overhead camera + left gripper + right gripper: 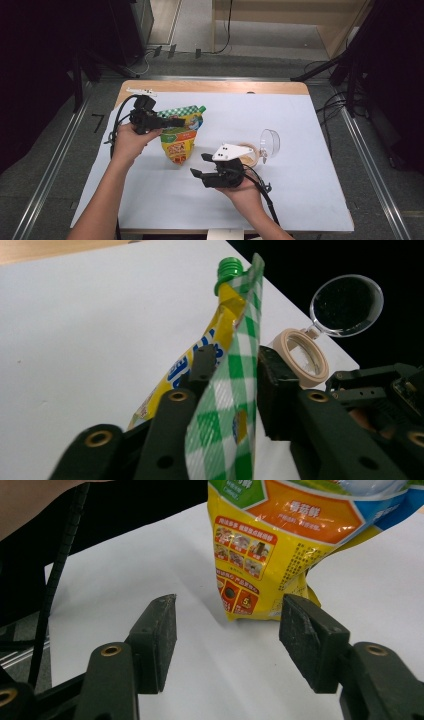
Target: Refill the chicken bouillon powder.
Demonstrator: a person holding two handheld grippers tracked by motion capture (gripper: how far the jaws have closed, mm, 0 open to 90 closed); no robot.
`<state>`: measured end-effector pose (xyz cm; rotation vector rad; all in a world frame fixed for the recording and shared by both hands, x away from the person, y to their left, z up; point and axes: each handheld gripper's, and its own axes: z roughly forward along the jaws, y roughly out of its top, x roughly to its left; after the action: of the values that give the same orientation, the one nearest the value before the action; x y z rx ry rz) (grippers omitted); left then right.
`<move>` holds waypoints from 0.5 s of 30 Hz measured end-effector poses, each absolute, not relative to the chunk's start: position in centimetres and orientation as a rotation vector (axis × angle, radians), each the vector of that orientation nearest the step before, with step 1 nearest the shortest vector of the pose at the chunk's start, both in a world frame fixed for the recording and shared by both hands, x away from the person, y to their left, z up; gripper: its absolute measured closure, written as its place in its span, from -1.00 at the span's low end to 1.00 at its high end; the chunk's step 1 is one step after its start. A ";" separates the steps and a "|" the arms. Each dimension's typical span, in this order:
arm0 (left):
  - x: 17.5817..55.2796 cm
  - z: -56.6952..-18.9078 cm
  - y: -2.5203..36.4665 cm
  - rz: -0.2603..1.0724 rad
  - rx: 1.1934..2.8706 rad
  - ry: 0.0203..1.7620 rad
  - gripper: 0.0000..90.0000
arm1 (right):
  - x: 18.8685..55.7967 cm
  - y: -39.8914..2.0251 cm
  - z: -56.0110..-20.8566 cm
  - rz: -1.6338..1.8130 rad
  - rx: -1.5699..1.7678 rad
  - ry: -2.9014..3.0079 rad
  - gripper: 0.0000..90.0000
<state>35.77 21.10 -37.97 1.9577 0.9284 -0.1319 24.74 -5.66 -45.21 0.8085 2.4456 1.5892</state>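
A yellow spouted pouch (181,135) with a green checked top and a green cap stands on the white table. My left gripper (180,121) is at its upper edge. In the left gripper view the checked seam (235,370) runs between the jaws (235,372), and the pads stand a little apart from it, so the gripper is open. The pouch (280,535) stands just beyond my right gripper (227,625). That gripper (199,164) is low over the table to the right of the pouch, open with nothing between its jaws.
A small beige-rimmed jar (248,155) with its clear lid (270,141) flipped open stands right of the pouch, behind my right hand. A white sheet (300,120) covers the wooden table. Cables trail from both grippers. Dark floor, rails and stands surround the table.
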 end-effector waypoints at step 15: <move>34.5 -36.6 21.5 -0.085 1.982 0.879 0.23 | 25.0 -6.1 -44.0 1.574 0.821 2.487 -0.07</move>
<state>34.51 21.46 -36.62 1.9823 0.8788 -0.0851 25.03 -6.10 -43.97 0.8212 2.4872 1.5739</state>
